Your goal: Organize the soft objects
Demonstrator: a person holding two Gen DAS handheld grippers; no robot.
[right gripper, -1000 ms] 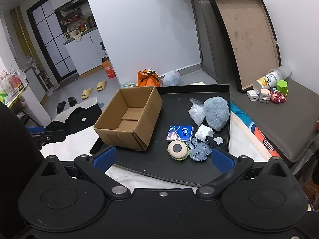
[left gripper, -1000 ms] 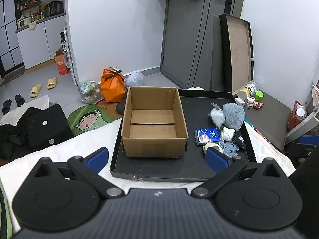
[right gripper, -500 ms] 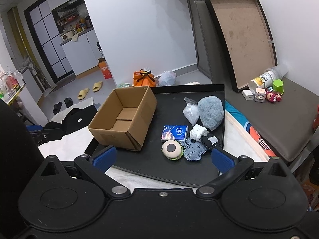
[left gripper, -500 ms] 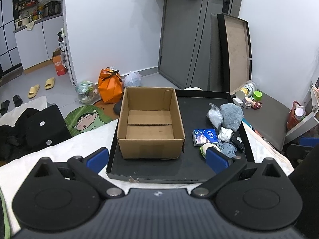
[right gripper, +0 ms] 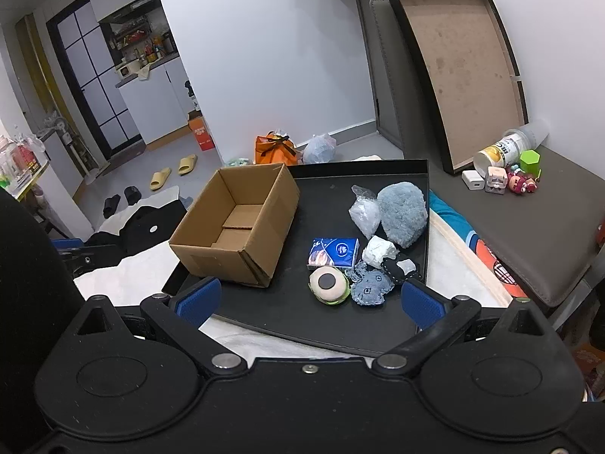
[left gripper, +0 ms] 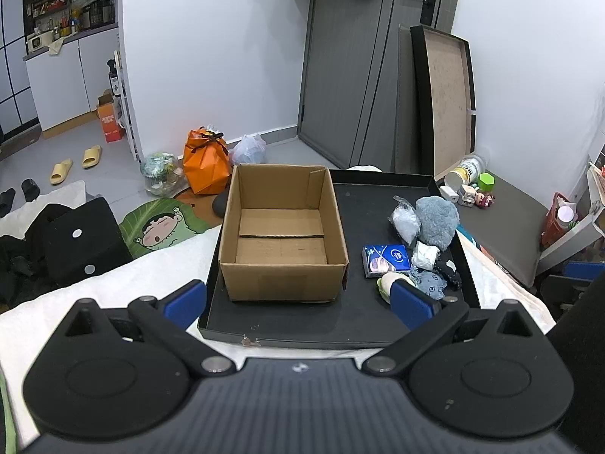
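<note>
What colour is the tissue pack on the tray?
Blue with white markings, the tissue pack shows best in the right wrist view.

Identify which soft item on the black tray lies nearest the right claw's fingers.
The denim-blue fabric piece, frontmost in the pile. The round cream ball with a dark spot lies beside it; the fluffy grey-blue plush sits farthest back.
</note>
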